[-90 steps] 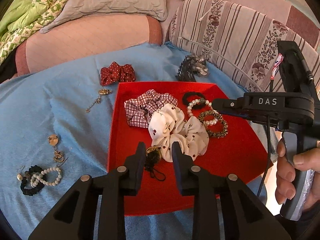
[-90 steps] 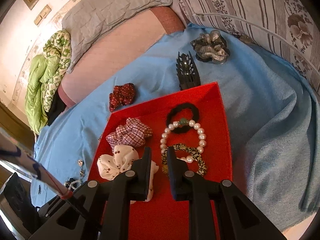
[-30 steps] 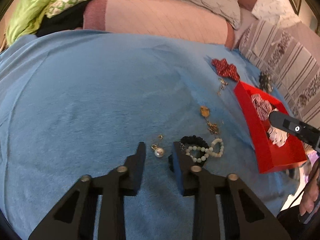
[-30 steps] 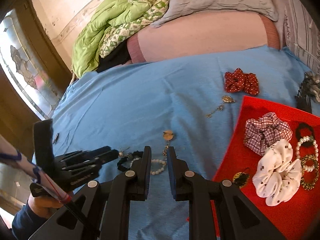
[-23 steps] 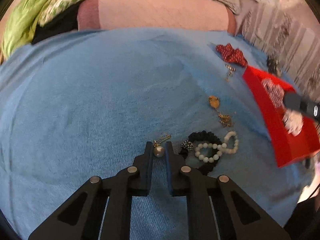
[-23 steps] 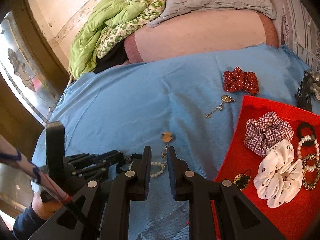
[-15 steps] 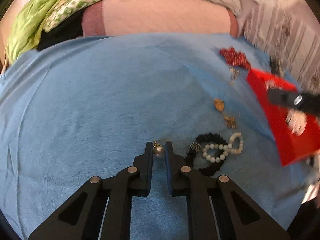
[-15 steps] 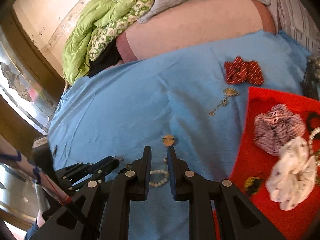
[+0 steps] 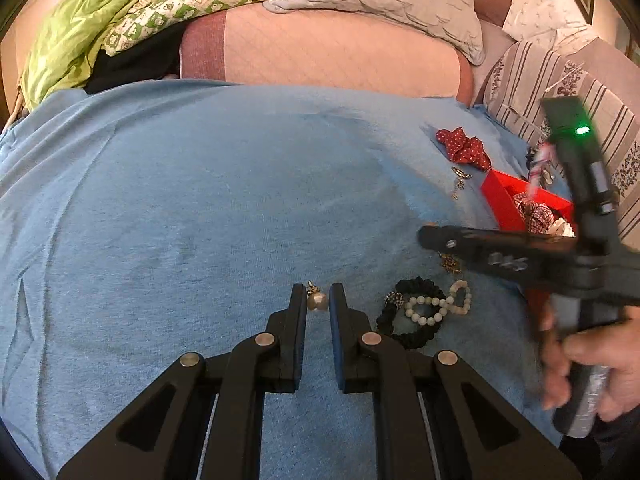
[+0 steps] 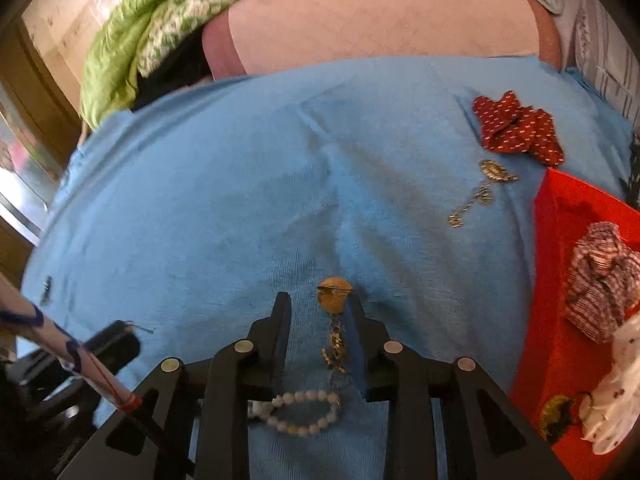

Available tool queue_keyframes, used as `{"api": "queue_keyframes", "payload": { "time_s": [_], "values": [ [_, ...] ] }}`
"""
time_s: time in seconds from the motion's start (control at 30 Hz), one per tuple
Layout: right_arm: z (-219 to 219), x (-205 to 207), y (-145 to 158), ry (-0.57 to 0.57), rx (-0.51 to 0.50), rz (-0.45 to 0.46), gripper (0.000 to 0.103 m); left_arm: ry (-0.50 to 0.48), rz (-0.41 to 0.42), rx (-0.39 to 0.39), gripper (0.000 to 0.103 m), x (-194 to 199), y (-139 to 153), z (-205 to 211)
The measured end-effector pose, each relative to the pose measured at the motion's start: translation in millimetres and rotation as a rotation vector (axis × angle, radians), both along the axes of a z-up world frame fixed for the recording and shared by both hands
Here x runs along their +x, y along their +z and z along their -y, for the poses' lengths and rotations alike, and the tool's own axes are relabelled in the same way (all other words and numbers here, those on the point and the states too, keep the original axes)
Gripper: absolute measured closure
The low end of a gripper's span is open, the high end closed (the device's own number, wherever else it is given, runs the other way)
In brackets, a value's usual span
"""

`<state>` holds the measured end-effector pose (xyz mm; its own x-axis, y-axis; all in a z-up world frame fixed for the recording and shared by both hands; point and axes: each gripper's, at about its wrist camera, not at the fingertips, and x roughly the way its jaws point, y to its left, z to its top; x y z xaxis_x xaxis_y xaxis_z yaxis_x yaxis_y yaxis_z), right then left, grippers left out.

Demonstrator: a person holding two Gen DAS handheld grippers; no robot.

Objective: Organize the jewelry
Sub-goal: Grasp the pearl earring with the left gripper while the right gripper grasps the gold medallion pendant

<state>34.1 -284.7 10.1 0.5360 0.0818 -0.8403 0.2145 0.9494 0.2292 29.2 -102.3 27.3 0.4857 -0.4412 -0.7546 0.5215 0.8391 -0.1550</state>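
Pearl earring (image 9: pixel 317 300) between left jaws

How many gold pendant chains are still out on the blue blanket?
2. A gold oval pendant chain lies beside the red dotted scrunchie. A gold round disc chain lies between the open fingers of the right gripper. Others may be hidden beneath it.

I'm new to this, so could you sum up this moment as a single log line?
left hand-held gripper: shut on pearl earring | right hand-held gripper: open around gold brooch | red tray: partly filled
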Motion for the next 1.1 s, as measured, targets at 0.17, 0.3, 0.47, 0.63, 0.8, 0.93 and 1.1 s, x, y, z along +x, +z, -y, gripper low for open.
{"api": "queue_keyframes", "payload": {
  "time_s": [0.17, 0.3, 0.47, 0.63, 0.8, 0.93, 1.1],
  "values": [
    [-12, 4, -2, 0.028, -0.106, 0.006, 0.096, 0.000, 0.008, 0.003, 0.092, -1, 1, -2],
    [-5, -7, 15, 0.030, -0.021, 0.070, 0.097, 0.003, 0.024, -0.007, 0.092, -4, 6, -3],
    [-1, -33, 53, 0.069, 0.018, 0.214, 0.097, 0.000, 0.046, -0.022, 0.092, -8, 13, 1],
    [7, -25, 45, 0.052, 0.013, 0.178, 0.091, -0.001, 0.039, -0.029, 0.092, -7, 13, 7],
    [5, -7, 17, 0.034, 0.017, 0.065, 0.078, -0.012, 0.032, -0.007, 0.092, -8, 9, 11],
    [5, 4, 5, 0.014, 0.000, 0.038, 0.078, -0.012, 0.024, -0.009, 0.092, -7, 7, 9],
    [0, 15, -6, 0.006, -0.034, 0.013, 0.078, -0.021, 0.020, 0.000, 0.092, -7, 5, 9]
  ]
}}
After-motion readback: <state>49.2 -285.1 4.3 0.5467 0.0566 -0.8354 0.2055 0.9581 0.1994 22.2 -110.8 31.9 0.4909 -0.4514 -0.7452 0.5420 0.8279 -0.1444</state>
